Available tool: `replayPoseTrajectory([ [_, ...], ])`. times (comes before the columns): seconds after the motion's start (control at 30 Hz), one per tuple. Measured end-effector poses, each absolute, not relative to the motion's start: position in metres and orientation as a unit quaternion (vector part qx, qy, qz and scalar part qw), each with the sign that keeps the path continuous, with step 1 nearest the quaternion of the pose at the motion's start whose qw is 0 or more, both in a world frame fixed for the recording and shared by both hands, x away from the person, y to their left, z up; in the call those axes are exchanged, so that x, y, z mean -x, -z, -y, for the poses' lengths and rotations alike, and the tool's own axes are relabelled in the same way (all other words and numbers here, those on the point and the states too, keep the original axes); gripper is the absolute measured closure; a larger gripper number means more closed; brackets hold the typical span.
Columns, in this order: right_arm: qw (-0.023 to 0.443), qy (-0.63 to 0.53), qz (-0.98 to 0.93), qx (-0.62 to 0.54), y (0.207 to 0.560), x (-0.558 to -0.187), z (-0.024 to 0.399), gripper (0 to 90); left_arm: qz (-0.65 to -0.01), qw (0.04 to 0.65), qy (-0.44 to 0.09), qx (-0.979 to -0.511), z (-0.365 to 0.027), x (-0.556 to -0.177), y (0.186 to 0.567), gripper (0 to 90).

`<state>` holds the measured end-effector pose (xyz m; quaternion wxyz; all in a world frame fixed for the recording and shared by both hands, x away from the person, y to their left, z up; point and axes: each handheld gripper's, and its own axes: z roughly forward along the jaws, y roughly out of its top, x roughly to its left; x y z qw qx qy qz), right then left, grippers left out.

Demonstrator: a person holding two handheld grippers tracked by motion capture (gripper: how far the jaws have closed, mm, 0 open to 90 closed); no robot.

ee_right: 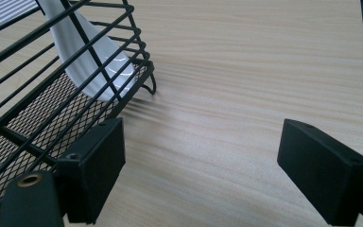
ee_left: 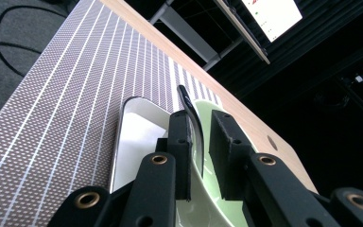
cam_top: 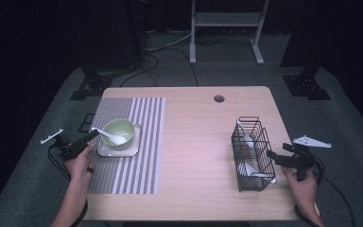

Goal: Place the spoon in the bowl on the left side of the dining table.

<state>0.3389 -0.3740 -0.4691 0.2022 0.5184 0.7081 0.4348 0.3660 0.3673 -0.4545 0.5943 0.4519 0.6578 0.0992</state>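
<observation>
A white spoon lies in a green bowl on a white square plate, all on a striped placemat. My left gripper is at the spoon's handle. In the left gripper view the handle rises between the jaws of the gripper, against the left pad, with a slit of bowl showing before the right pad. At the right, my right gripper stands open beside a black wire basket holding white spoons. Only bare table lies between its jaws.
The wooden table has a round hole near its far edge. Cables, black stand feet and a white frame are on the floor beyond. A lit screen hangs above in the left gripper view.
</observation>
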Motion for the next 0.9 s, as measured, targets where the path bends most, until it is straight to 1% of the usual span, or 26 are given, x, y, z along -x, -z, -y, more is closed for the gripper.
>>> replayPoseTrajectory([
  [0.3,0.203,-0.435,-0.708,-0.518,0.469,-0.339,0.374,14.8,-0.656,0.595,-0.097,-0.454,-0.367,-0.363,0.457,74.4],
  [0.57,0.204,-0.434,-0.708,-0.518,0.469,-0.339,0.374,14.8,-0.653,0.592,-0.102,-0.461,-0.367,-0.359,0.457,69.7],
  [0.9,0.205,-0.436,-0.707,-0.519,0.469,-0.339,0.374,14.8,-0.652,0.583,-0.109,-0.473,-0.367,-0.349,0.458,60.6],
])
